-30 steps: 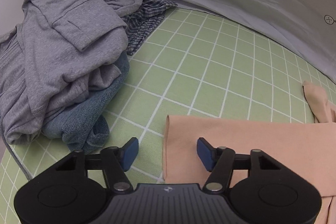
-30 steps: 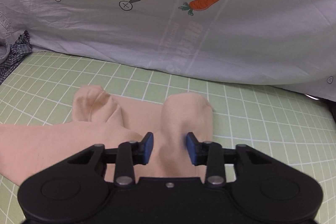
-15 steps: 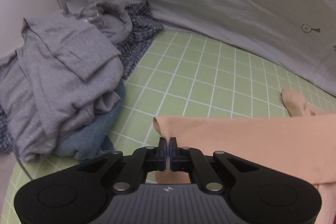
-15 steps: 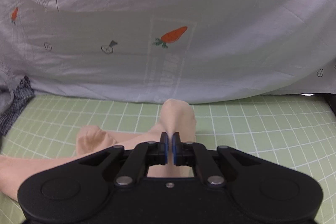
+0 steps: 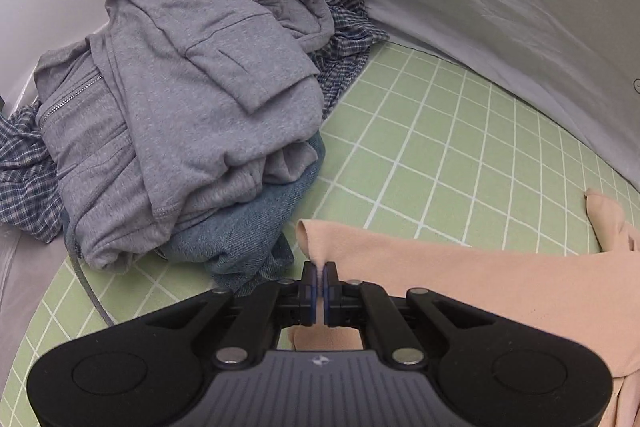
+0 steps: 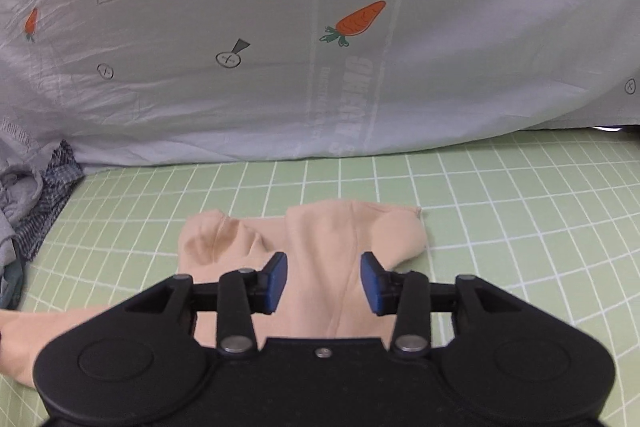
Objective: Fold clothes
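A peach-coloured garment (image 5: 460, 279) lies stretched across the green grid mat (image 5: 440, 155). My left gripper (image 5: 319, 277) is shut on its left edge, and the cloth bunches up between the blue pads. In the right wrist view the same peach garment (image 6: 320, 247) lies flat with its two rounded ends towards the back. My right gripper (image 6: 322, 281) hovers over it, its jaws opening. The cloth lies below the blue pads (image 6: 276, 281) and they do not press on it.
A pile of clothes sits at the mat's left end: a grey zip hoodie (image 5: 180, 99) on top, blue denim (image 5: 248, 231) and a checked shirt (image 5: 344, 27) beneath. A grey printed sheet (image 6: 320, 27) with carrots hangs along the back edge of the green mat (image 6: 520, 211).
My left gripper shut on the garment's left edge and lifted it a little. My right gripper shut on the garment's far end, then opened and let it drop flat.
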`<state>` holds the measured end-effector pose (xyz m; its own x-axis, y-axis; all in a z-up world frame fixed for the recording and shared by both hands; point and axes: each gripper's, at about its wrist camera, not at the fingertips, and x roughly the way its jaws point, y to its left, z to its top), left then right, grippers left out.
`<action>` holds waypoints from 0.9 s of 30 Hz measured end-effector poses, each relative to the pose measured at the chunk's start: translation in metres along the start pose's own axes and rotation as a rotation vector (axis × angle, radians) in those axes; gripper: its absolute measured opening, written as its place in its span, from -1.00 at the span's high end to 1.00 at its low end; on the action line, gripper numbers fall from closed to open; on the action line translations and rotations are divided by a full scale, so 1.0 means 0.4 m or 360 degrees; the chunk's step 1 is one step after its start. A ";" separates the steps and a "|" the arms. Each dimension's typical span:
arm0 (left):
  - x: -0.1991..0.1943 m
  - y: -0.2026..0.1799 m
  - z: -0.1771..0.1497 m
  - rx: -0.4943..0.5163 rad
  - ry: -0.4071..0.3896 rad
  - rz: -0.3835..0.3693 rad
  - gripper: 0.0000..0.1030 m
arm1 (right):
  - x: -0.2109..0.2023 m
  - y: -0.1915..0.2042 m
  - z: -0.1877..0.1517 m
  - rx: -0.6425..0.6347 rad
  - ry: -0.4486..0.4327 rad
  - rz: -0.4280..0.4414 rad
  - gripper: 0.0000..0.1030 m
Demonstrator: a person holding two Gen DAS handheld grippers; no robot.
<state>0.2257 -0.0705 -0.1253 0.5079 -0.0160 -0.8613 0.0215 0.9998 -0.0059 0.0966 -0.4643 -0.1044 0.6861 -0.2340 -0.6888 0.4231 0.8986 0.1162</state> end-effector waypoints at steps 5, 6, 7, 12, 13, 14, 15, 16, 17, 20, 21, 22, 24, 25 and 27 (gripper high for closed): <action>0.011 -0.003 0.004 0.0005 0.0023 -0.0006 0.93 | 0.024 -0.011 -0.088 0.0080 0.0172 -0.0016 0.17; 0.008 -0.005 0.005 0.0010 0.0017 -0.0016 0.93 | 0.028 -0.014 -0.096 0.0093 0.0175 -0.0022 0.16; 0.005 -0.007 0.007 0.0016 0.0011 -0.0027 0.93 | 0.030 -0.016 -0.094 0.0099 0.0182 -0.0020 0.16; -0.020 -0.036 0.008 0.0033 -0.0006 -0.0104 0.93 | 0.006 -0.030 -0.076 0.0113 0.0196 -0.0073 -0.14; -0.028 -0.049 0.008 0.0043 -0.0012 -0.0133 0.93 | -0.008 -0.036 -0.079 0.0128 0.0192 -0.0093 -0.17; -0.038 -0.068 0.009 0.0066 -0.0023 -0.0171 0.93 | -0.024 -0.044 -0.085 0.0147 0.0188 -0.0108 -0.21; -0.051 -0.093 0.004 0.0096 -0.0025 -0.0220 0.93 | -0.042 -0.052 -0.093 0.0163 0.0186 -0.0125 -0.24; -0.064 -0.118 -0.001 0.0126 -0.0026 -0.0270 0.93 | -0.063 -0.062 -0.105 0.0177 0.0184 -0.0145 -0.26; -0.077 -0.144 -0.007 0.0157 -0.0028 -0.0320 0.93 | -0.084 -0.072 -0.116 0.0191 0.0182 -0.0165 -0.29; -0.121 -0.234 -0.039 0.0267 -0.0017 -0.0495 0.93 | -0.151 -0.100 -0.159 0.0224 0.0181 -0.0230 -0.34; -0.141 -0.271 -0.059 0.0332 -0.0012 -0.0561 0.93 | -0.173 -0.108 -0.177 0.0230 0.0185 -0.0254 -0.34; -0.161 -0.309 -0.080 0.0396 -0.0008 -0.0627 0.93 | -0.195 -0.115 -0.197 0.0231 0.0192 -0.0281 -0.35; -0.200 -0.378 -0.124 0.0525 0.0006 -0.0756 0.93 | -0.237 -0.127 -0.237 0.0222 0.0205 -0.0332 -0.38; -0.218 -0.410 -0.148 0.0588 0.0015 -0.0817 0.85 | -0.254 -0.132 -0.254 0.0221 0.0213 -0.0352 -0.42; -0.238 -0.455 -0.189 0.0651 0.0064 -0.0868 0.64 | -0.281 -0.143 -0.282 0.0228 0.0232 -0.0385 -0.45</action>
<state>0.1082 -0.2495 -0.0807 0.2999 -0.5075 -0.8078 0.5933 0.7623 -0.2586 -0.0715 -0.4474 -0.1145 0.4676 -0.3698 -0.8029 0.6500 0.7594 0.0288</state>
